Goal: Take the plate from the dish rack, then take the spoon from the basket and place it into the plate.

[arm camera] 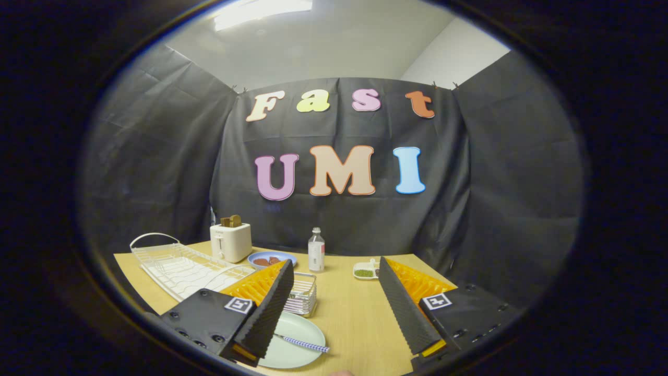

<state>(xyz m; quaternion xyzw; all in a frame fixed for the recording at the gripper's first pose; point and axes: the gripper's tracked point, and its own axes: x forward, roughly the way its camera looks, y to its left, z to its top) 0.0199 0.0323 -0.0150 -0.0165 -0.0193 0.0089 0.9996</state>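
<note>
A pale green plate [295, 342] lies flat on the wooden table [355, 313], partly under my left finger. A spoon with a blue-and-white patterned handle [305, 343] rests on the plate, its handle sticking out toward the gap between my fingers; its bowl is hidden behind the left finger. My gripper [334, 334] is open above the table, with nothing between its fingers. The wire basket [302, 295] stands just beyond the plate, beside the left finger. A white wire dish rack [177, 263] sits farther back to the left, with no dishes in it.
A white toaster [230, 240] with toast stands behind the rack. Next to it lies a blue plate [271, 259] with dark food, then a clear bottle [315, 250]. A small white dish [365, 271] with green bits sits beyond my right finger.
</note>
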